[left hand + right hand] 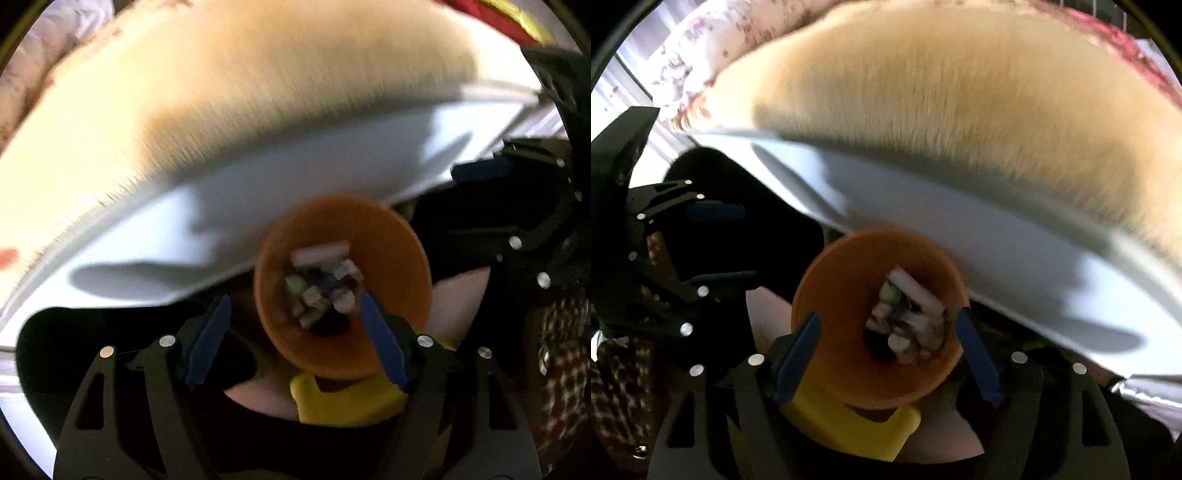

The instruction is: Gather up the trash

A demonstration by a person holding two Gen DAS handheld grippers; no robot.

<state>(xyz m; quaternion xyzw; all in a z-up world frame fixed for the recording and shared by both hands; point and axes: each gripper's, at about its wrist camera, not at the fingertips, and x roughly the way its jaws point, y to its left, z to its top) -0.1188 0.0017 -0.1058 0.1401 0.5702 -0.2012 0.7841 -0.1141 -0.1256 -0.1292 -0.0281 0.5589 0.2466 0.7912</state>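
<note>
- The setting looks like a bedroom: a cream fleecy blanket (229, 103) lies over a bed with a white side panel (258, 206), and floral bedding (701, 48) shows beyond it. The floor below the bed edge is mostly dark and hard to read.
- An orange bin (341, 288), round and open-topped, stands on the floor right beside the bed panel. The same orange bin (879, 317) sits near the middle of the right wrist view.
- Inside it lies a heap of trash (323, 286): pale crumpled scraps, a white stick-like piece and something green. Blur makes the single pieces hard to name.
- A yellow object (343, 400) lies just beside the bin's near side, on something pale; what it is cannot be told.
- The left gripper (295, 336) points steeply down over the bin, its blue pads spread wide, one outside the rim and one over the opening. Nothing is between them.
- The right gripper (888, 354) hangs over the bin likewise, pads spread to either side of the rim, with nothing pinched.
- Each gripper appears at the side of the other's view, so both hover close together at the bin.
- Judgement on progress: the bin already holds a fair load, and both grippers are empty above it, which fits a drop-off just done. No loose litter shows on the visible stretch of blanket, so the collecting may be near its end, though most of the room is out of view and the yellow object might yet need dealing with.
</note>
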